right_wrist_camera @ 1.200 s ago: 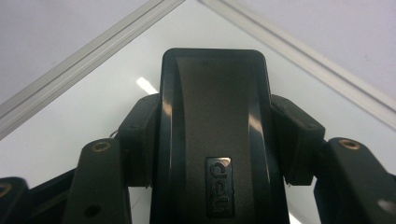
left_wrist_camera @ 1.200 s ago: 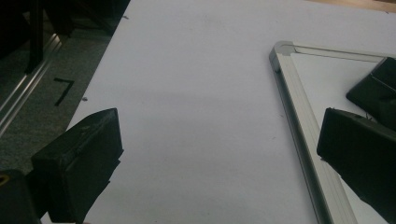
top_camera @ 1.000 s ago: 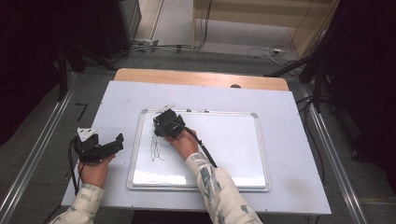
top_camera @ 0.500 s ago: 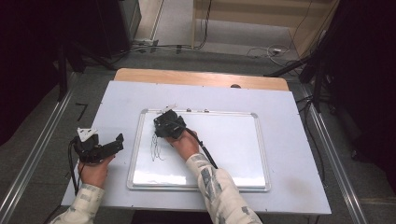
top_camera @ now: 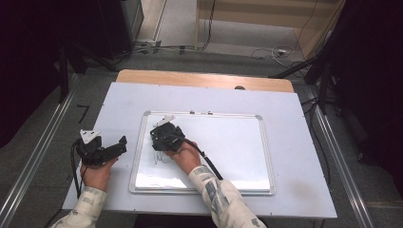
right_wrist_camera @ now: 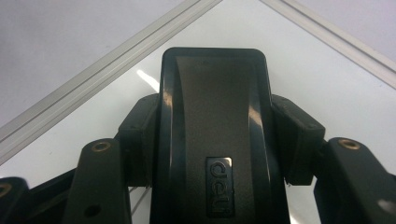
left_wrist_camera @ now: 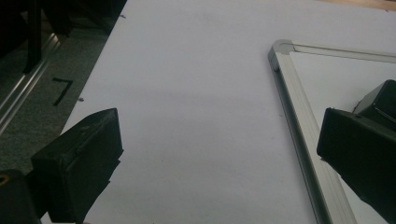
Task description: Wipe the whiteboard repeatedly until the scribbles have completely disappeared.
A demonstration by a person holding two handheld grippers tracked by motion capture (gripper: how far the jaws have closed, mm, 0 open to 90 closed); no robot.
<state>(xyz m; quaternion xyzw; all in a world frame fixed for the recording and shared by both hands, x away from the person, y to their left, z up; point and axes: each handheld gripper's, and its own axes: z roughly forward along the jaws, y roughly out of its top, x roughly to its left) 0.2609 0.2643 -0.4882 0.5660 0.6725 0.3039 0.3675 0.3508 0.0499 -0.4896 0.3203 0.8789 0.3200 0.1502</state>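
A white-framed whiteboard (top_camera: 228, 147) lies flat on the pale table (top_camera: 119, 102). Over its upper left part my right gripper (top_camera: 164, 137) is shut on a black whiteboard eraser (right_wrist_camera: 215, 140), which both jaws clamp by its sides. The eraser is pressed down against the board (right_wrist_camera: 327, 79), just above some thin pen marks (top_camera: 159, 157). Left of the board, my left gripper (top_camera: 119, 144) rests low over the table. Its jaws stand wide open with nothing between them (left_wrist_camera: 219, 154), and the board's frame corner (left_wrist_camera: 299, 116) lies just ahead of them.
The table's wooden far edge (top_camera: 204, 80) runs behind the board. Metal rails (top_camera: 43, 147) border the table on both sides, and cables (top_camera: 266, 52) lie on the floor beyond. A black cable (top_camera: 209, 164) trails from the right gripper over the board.
My right gripper has slid the eraser a short way down the board toward the person, closer to the pen marks. The left gripper has stayed where it was.
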